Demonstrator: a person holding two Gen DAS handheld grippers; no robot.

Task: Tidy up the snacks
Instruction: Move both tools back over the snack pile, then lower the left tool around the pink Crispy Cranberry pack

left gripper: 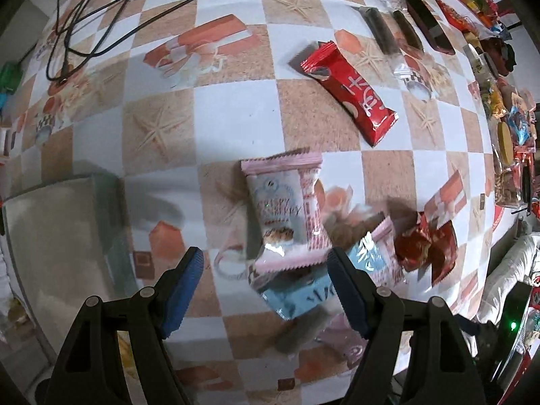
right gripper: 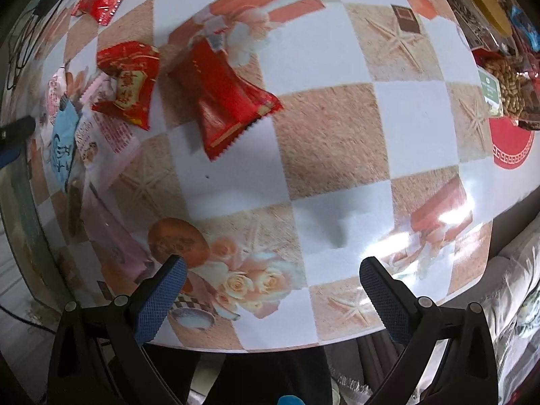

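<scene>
left gripper [left gripper: 265, 263] fingers wide, angled down over pink snack packet [left gripper: 285, 212] | right gripper [right gripper: 270, 275] fingers wide, empty, above surface [right gripper: 337, 135] edge

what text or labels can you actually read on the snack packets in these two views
Red bar packet: large white Chinese characters, too distorted to quote.
Pink and white packet: cursive print, too blurred to read.
Blue packet: white characters, partly hidden and unreadable.
Red and gold packet: characters on a gold panel, too small.
Green label on the peanut pack: print too small.
No word or number reads clearly.
</scene>
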